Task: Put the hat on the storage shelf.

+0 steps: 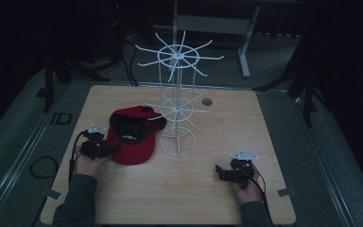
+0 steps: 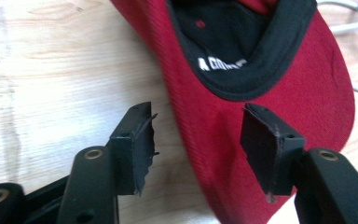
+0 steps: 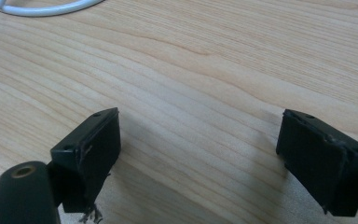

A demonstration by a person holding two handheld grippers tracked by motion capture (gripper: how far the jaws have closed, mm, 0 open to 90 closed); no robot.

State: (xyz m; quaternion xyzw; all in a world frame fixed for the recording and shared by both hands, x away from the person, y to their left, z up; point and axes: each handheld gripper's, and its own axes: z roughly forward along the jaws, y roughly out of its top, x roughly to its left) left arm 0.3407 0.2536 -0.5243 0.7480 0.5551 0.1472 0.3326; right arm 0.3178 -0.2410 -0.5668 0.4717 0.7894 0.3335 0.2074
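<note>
A red cap [image 1: 131, 137] with a black lining lies upside down on the wooden table [image 1: 208, 198], its brim toward the person. My left gripper [image 1: 109, 150] is open at the brim's left edge. In the left gripper view the brim [image 2: 261, 116] lies between the spread jaws, and my left gripper [image 2: 198, 140] holds nothing. A white wire rack [image 1: 177, 101] with radiating hooks stands just right of the cap. My right gripper [image 1: 219, 171] rests low near the table's front right, open over bare wood [image 3: 200, 130].
The rack's ring base [image 1: 177, 142] sits on the table close to the cap; its rim [image 3: 46, 9] shows at the top left of the right gripper view. A small round grommet [image 1: 207, 101] is behind the rack. Dark floor and stands surround the table.
</note>
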